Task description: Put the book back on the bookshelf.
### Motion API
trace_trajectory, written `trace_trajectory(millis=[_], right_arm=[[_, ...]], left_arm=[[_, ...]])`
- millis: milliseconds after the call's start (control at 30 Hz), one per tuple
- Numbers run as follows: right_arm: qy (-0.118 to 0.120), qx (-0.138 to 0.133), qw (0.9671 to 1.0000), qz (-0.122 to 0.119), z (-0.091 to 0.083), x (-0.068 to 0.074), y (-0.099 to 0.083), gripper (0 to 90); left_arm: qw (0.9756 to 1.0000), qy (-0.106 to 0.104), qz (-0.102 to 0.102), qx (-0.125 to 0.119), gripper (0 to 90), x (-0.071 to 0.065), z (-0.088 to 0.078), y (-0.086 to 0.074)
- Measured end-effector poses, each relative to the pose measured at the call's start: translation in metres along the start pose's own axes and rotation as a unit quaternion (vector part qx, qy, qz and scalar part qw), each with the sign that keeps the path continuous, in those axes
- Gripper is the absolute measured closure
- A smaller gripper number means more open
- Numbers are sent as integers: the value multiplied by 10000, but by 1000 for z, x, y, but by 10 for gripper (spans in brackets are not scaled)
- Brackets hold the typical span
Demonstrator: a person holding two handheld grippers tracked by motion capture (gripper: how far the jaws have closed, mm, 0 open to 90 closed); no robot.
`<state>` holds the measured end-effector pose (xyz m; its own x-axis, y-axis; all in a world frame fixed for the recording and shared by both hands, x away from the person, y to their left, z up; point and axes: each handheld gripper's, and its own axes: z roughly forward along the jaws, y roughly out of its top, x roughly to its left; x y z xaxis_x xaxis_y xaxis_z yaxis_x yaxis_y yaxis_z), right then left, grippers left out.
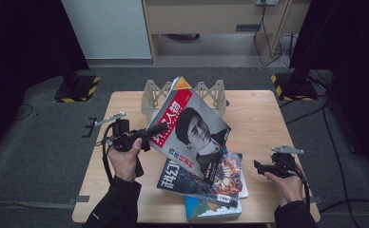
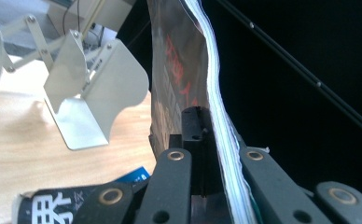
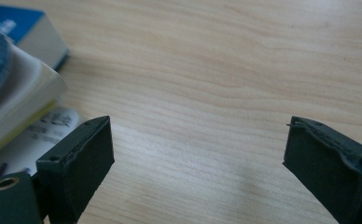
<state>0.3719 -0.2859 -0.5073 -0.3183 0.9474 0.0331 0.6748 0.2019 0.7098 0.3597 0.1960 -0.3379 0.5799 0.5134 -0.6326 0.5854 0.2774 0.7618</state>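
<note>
A person's left claw (image 1: 155, 129) is clamped on the lower left edge of a magazine (image 1: 192, 130) with a red title band and a black-and-white portrait on its cover. The magazine is lifted off the wooden counter (image 1: 254, 118) and tilted, cover facing up toward the camera. Its long axis runs diagonally, from the top corner near the white slotted rack (image 1: 151, 95) at the counter's far edge down to the bottom corner over the pile of books. In the left claw view the page edges (image 2: 216, 93) stand nearly upright between the two black jaws, pinched near the spine side.

Below the raised magazine lies a dark illustrated magazine (image 1: 197, 183) flat on the counter, and beneath that a blue-covered book (image 1: 211, 209) close to the near edge. The pile sits in the near centre.

The right claw (image 1: 258, 166) hovers low over bare wood at the right side, its jaws spread wide with nothing between them, just beside the pile's right edge.

Open counter lies to the right of the rack and behind the right claw; the left side near the left hand (image 1: 125, 161) is bare too.
</note>
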Motion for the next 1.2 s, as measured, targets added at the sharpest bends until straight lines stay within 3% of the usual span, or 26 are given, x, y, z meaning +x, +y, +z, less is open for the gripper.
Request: trace_trajectory(millis=[500,633,1200], right_arm=[[-66,591,9979,-274,18,-6,-12,54],[-4,508,9985,-191,18,-6,-14,51],[89,83,9996,-245,22,-6,-22,6]], left_arm=[[9989,260,10,-402,861,14,-18,22],[9983,288,-14,-509,861,18,-23,27],[9940,624,20,-894,861,28,-61,49]])
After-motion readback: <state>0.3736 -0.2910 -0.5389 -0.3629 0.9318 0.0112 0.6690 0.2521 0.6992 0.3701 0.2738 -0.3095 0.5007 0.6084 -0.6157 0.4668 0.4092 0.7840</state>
